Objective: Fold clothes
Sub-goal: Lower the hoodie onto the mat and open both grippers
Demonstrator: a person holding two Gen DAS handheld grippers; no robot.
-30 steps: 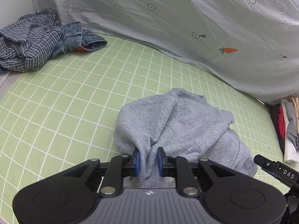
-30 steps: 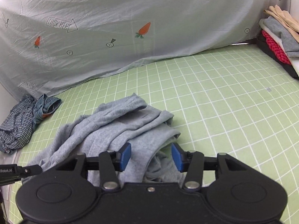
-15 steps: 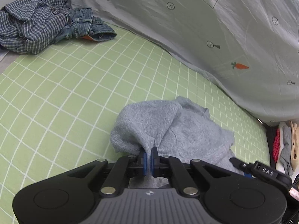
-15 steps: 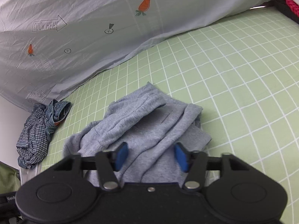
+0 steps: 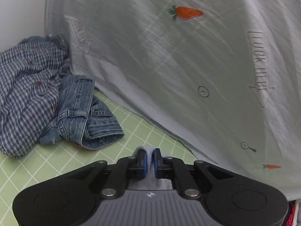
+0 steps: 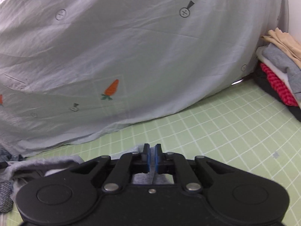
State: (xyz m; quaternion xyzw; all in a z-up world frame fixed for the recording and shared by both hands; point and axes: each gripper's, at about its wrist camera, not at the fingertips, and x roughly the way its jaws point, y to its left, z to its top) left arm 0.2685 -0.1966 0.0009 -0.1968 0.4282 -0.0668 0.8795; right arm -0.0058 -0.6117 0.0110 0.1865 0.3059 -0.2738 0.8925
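Most of the grey garment (image 5: 149, 155) lies hidden beneath the left gripper (image 5: 148, 163) body; only a small fold shows between the blue pads and a strip behind them. In the right wrist view the same grey garment (image 6: 56, 162) is largely covered by the right gripper (image 6: 152, 158) housing, so its type cannot be determined. The checked shirt (image 5: 22, 86) is cut off by the left frame edge, and it partly covers the denim item (image 5: 84, 120). The folded stack (image 6: 278, 69) runs off the right edge. Lettering on the sheet (image 6: 131, 47) is smeared by motion blur at lower left. A red-and-white scrap (image 5: 293, 214) at the corner is unidentifiable.
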